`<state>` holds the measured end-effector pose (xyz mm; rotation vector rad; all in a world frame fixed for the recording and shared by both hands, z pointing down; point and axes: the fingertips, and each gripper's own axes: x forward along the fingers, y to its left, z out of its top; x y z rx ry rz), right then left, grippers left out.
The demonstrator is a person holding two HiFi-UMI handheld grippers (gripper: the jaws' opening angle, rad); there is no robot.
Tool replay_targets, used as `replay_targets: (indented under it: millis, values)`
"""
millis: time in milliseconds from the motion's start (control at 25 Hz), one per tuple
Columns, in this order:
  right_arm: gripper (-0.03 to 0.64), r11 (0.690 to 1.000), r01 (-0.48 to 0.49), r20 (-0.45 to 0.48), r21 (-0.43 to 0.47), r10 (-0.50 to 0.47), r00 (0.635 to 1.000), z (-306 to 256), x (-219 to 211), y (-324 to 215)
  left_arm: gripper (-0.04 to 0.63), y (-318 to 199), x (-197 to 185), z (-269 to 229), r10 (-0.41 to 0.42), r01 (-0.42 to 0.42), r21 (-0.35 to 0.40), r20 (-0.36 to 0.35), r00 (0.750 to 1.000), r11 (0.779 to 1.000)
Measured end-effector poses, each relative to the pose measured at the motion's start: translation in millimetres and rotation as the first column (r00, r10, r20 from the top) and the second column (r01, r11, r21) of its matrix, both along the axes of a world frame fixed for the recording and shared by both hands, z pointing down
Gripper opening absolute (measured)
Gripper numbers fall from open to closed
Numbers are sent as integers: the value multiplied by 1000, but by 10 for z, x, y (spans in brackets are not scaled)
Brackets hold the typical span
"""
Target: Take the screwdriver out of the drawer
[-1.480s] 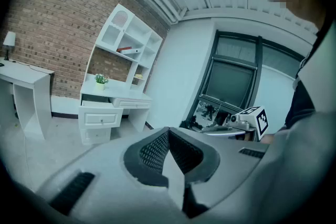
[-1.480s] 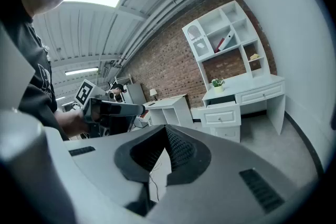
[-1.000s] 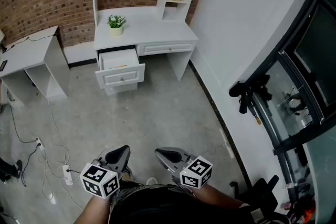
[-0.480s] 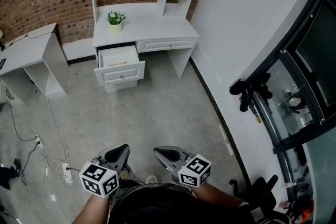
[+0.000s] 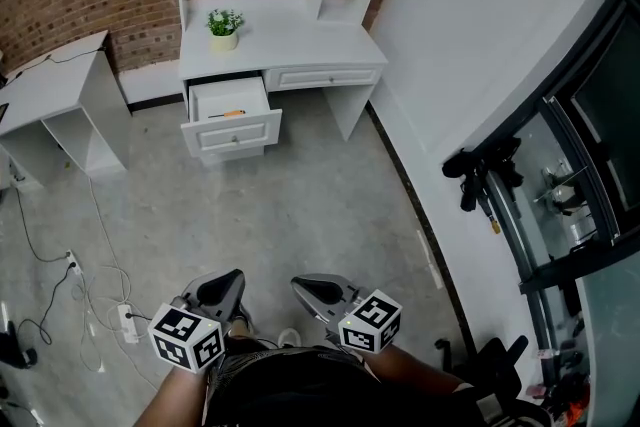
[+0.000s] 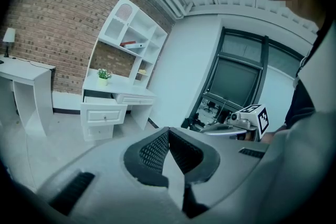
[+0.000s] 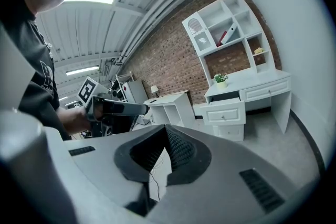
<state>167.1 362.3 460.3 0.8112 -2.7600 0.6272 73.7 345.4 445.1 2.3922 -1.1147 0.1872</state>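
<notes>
In the head view the screwdriver [image 5: 229, 114] lies inside the open drawer [image 5: 233, 127] of the white counter [image 5: 300, 50]. A wide stretch of bare floor [image 5: 300, 215] separates the drawer's front edge from the left tool [image 5: 222, 288] and the right tool [image 5: 318, 292]. The left gripper view shows that tool's jaws pressed together on nothing, the drawer far ahead. The right gripper view shows the same closed, empty jaws, with the drawer jutting past the counter's edge.

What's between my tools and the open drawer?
Nothing: the head view shows bare floor from the left tool and right tool to the open drawer. The power strip and cables lie off to the left.
</notes>
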Motion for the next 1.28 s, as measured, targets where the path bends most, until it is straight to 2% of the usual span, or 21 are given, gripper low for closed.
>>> replay_targets:
  millis: [720, 1280]
  values:
    - [6, 1000, -4, -17, -18, 4, 1000, -20, -335, -789, 18, -770, -368, -6, -9, 9, -19, -9, 1000, 1000]
    - [6, 1000, -18, -28, 8, 18, 999, -106, -754, -1421, 18, -1407, -798, -90, -1, 1, 6, -17, 1000, 1000]
